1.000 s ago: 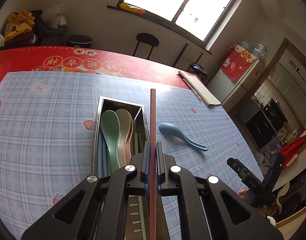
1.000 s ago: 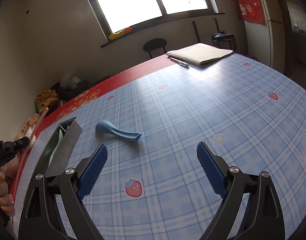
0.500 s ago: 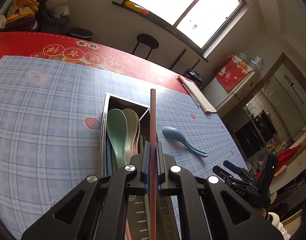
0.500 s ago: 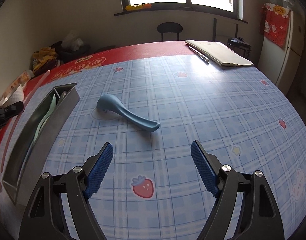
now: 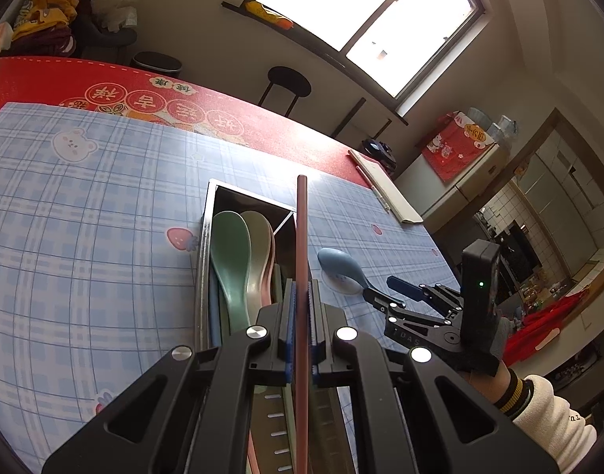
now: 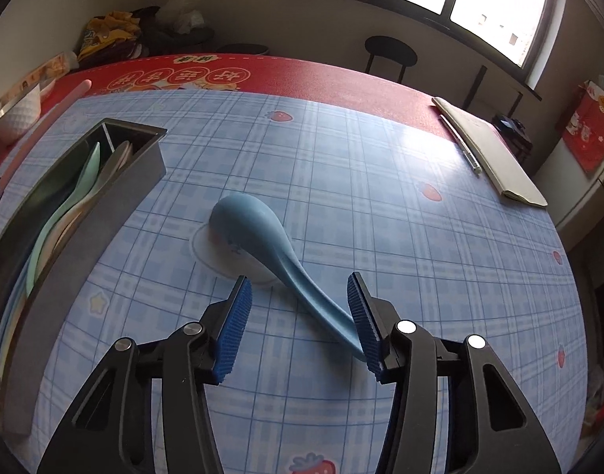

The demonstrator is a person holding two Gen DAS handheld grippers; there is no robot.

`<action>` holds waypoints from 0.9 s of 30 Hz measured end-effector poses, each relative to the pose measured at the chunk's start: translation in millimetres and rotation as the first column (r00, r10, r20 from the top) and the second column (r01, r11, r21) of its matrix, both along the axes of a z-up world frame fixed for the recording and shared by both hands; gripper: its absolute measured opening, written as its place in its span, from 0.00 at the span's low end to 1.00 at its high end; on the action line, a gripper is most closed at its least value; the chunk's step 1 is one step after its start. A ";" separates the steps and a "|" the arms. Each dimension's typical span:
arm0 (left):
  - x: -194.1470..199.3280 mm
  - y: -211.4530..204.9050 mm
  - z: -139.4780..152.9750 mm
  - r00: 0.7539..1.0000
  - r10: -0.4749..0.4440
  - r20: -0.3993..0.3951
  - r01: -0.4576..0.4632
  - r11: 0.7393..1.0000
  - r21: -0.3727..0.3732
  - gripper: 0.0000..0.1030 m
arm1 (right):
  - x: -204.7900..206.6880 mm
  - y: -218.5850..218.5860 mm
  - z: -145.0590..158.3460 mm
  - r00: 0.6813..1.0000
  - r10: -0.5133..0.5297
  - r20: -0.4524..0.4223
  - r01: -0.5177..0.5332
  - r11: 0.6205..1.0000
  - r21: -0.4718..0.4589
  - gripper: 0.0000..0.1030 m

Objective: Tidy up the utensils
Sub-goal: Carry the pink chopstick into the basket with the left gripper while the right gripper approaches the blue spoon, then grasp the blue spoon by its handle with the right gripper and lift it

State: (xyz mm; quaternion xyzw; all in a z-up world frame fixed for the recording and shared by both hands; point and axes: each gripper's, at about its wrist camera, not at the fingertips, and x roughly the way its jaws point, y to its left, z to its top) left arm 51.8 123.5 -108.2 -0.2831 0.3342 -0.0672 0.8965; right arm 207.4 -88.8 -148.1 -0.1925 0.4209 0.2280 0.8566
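My left gripper is shut on a long pink chopstick, held above the right side of the metal utensil box. The box holds a green spoon, a beige spoon and other utensils. A blue spoon lies bowl down on the blue plaid tablecloth, right of the box. My right gripper is open, its blue pads either side of the spoon's handle, low over the table. It also shows in the left wrist view beside the blue spoon.
A notebook with a pen lies at the table's far right edge. A white bowl stands at the far left on the red cloth. A black stool stands beyond the table under the window.
My right gripper has moved forward and down to the blue spoon, and its pads now straddle the handle, closer together. My left gripper keeps the chopstick over the box, shifted slightly.
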 end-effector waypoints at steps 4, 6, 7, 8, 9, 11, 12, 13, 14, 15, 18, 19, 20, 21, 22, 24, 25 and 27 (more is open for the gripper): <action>-3.5 -1.5 3.6 1.000 0.006 0.014 -0.006 1.000 0.017 0.06 | 9.7 12.4 -4.8 1.000 0.006 -0.017 -0.007 1.000 -0.015 0.36; -4.2 -1.1 3.5 1.000 0.017 0.016 -0.018 1.000 0.026 0.06 | 16.0 13.2 -5.5 0.999 -0.011 -0.046 0.012 1.000 0.021 0.33; -3.6 -1.0 2.5 1.000 0.017 0.013 -0.018 0.999 0.027 0.06 | 19.1 11.9 -5.9 0.998 -0.024 -0.067 0.027 0.999 0.046 0.30; -3.0 -0.4 0.8 1.000 0.017 0.007 -0.017 1.000 0.023 0.06 | 21.6 10.6 -6.4 0.996 -0.035 -0.084 0.041 0.997 0.069 0.29; -2.7 -0.7 -0.9 1.000 0.015 0.001 -0.015 1.000 0.020 0.06 | 22.5 9.6 -7.0 0.994 -0.042 -0.100 0.051 0.995 0.089 0.26; -1.5 -1.9 -2.8 1.000 0.014 -0.006 -0.014 1.000 0.020 0.06 | 22.2 7.8 -7.0 0.992 -0.049 -0.119 0.062 0.992 0.108 0.14; -1.5 -2.1 -3.1 1.000 0.013 -0.007 -0.013 1.000 0.019 0.06 | 21.1 7.0 -7.0 0.991 -0.059 -0.120 0.073 0.991 0.109 0.08; -1.6 -2.0 -3.1 1.000 0.011 -0.006 -0.011 1.000 0.017 0.06 | 19.0 4.2 -5.9 0.990 -0.068 -0.122 0.084 0.989 0.124 0.06; -1.7 -2.4 -2.9 1.000 0.010 -0.006 -0.010 1.000 0.017 0.06 | 16.2 0.7 -4.1 0.990 -0.074 -0.122 0.092 0.985 0.147 0.06; -1.6 -2.5 -2.8 1.000 0.011 -0.006 -0.011 1.000 0.018 0.06 | 13.9 -2.9 -1.9 0.990 -0.079 -0.120 0.099 0.980 0.171 0.06; 0.6 -2.6 -6.2 1.000 0.007 -0.018 -0.007 1.000 0.007 0.06 | 5.4 -14.5 5.0 0.987 -0.085 -0.134 0.118 0.959 0.258 0.06; 1.9 -2.4 -7.7 1.000 0.004 -0.025 -0.004 1.000 0.001 0.06 | 2.2 -18.5 7.0 0.986 -0.089 -0.138 0.126 0.950 0.287 0.06; 2.9 -2.4 -9.4 1.000 0.001 -0.031 -0.001 1.000 -0.005 0.06 | -1.0 -22.8 8.5 0.985 -0.095 -0.142 0.136 0.940 0.314 0.06; 4.4 -2.1 -10.7 0.999 -0.002 -0.036 0.002 1.000 -0.009 0.06 | -4.9 -27.2 10.0 0.983 -0.103 -0.150 0.150 0.927 0.345 0.06; 5.0 -2.6 -11.5 0.999 -0.005 -0.040 0.004 1.000 -0.011 0.06 | -8.7 -32.6 11.3 0.981 -0.110 -0.162 0.165 0.909 0.382 0.06; 5.9 -3.2 -12.4 0.999 -0.006 -0.043 0.006 1.000 -0.010 0.06 | -17.6 -42.0 13.9 0.977 -0.124 -0.173 0.190 0.875 0.446 0.06; 6.0 -3.1 -12.6 0.999 -0.006 -0.045 0.006 1.000 -0.011 0.06 | -22.5 -46.4 14.5 0.975 -0.128 -0.180 0.201 0.854 0.479 0.06; 6.5 -4.3 -12.4 0.999 -0.010 -0.045 0.009 1.000 -0.016 0.06 | -31.5 -54.7 14.2 0.971 -0.139 -0.197 0.225 0.816 0.533 0.06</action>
